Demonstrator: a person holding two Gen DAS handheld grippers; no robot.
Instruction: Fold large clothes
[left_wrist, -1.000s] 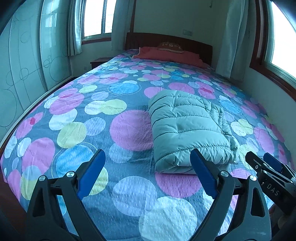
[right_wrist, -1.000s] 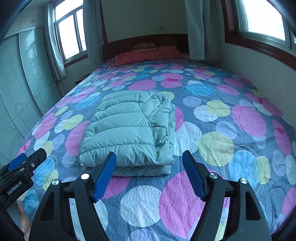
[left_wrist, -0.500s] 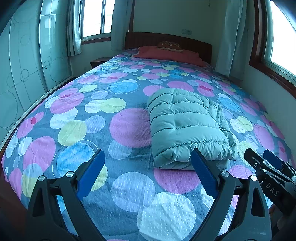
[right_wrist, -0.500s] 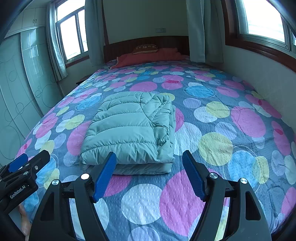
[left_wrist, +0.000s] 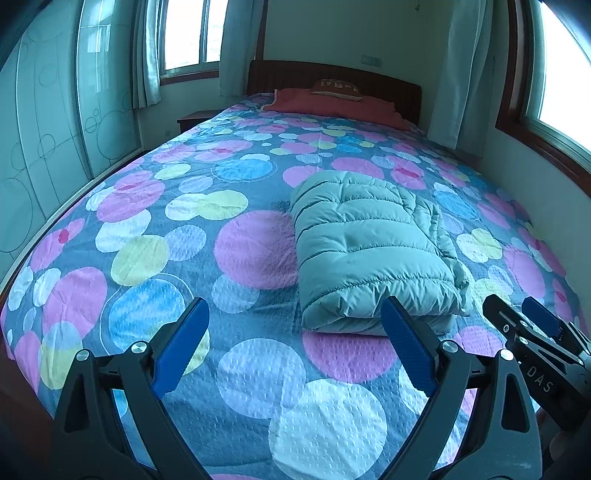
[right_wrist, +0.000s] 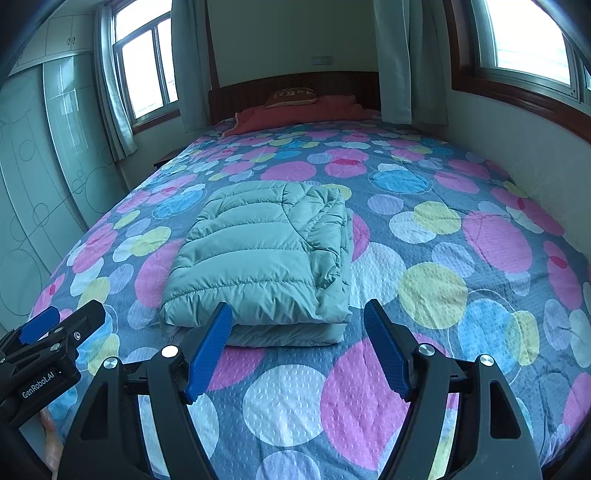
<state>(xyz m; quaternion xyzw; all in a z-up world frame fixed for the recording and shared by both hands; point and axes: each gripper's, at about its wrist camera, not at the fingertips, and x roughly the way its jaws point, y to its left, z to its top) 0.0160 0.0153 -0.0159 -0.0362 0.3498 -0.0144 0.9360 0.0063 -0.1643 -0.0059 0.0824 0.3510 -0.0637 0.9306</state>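
"GenRobot.AI" on left gripper (right_wrist: 48, 332), "DAS" on right gripper (left_wrist: 532, 332)

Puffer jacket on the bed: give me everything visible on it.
The jacket is pale green, quilted in horizontal puffed channels, with a smooth, slightly shiny shell. It is folded into a thick rectangular bundle of stacked layers, the rounded fold along the near edge and looser layered edges on its right side. It lies flat on the dotted bedspread, nearer the foot. Neither gripper touches it.
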